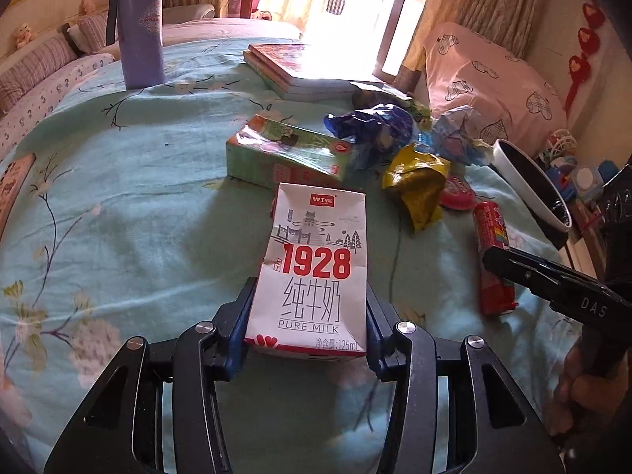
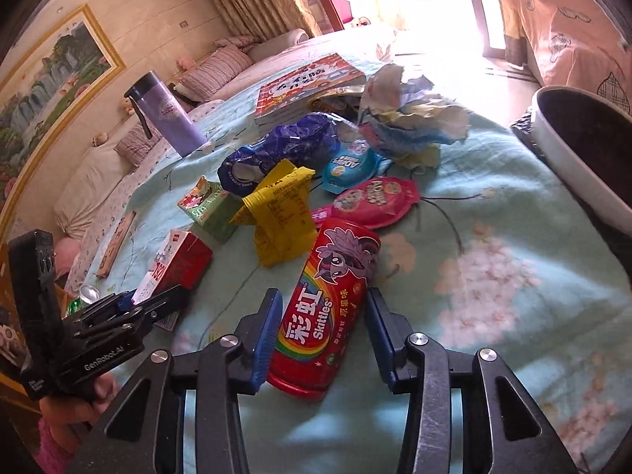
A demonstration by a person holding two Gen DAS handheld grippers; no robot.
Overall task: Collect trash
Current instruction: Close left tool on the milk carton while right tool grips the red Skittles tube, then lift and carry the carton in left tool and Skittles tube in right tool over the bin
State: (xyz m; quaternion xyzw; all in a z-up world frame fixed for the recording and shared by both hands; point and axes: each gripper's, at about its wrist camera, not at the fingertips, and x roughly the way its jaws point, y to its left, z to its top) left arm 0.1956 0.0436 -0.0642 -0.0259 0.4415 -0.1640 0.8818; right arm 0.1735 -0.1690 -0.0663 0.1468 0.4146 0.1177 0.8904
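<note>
left gripper [image 1: 308,316]: blue pads pinching the sides of a white 1928 milk carton [image 1: 312,276] lying on the teal floral bedspread [image 1: 118,197]. right gripper [image 2: 324,335]: fingers spread either side of a red skittles tube [image 2: 328,308], not gripping. wrappers [image 2: 284,213] heaped beyond; white-rimmed bin [image 2: 568,166] at the bed's right edge.

White-red milk carton [image 1: 312,276]; red rainbow Skittles tube [image 2: 328,312]; floral aqua bedspread [image 1: 130,205].

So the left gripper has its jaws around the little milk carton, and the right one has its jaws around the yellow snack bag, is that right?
Not quite. The left gripper does have its jaws around the milk carton, but the right gripper straddles the red Skittles tube, not the yellow snack bag, which lies farther off on the bedspread. The right wrist view shows this.
</note>
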